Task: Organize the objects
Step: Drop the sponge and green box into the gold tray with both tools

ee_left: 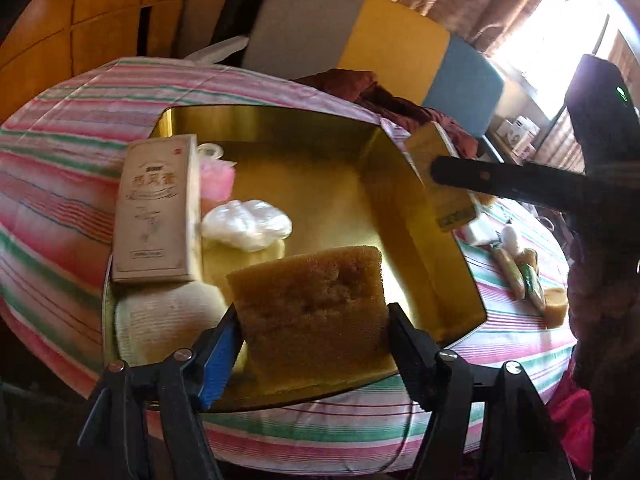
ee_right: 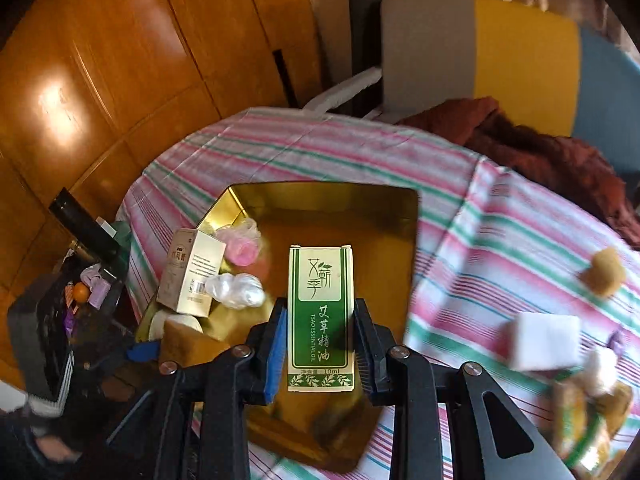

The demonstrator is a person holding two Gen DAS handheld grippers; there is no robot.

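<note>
Black gripper (ee_right: 320,344) frames, blue jaw pads, silver screws

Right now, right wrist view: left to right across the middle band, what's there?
beige carton → white plastic wad → green essential-oil box in the right gripper → white block → brown sponge cube
</note>
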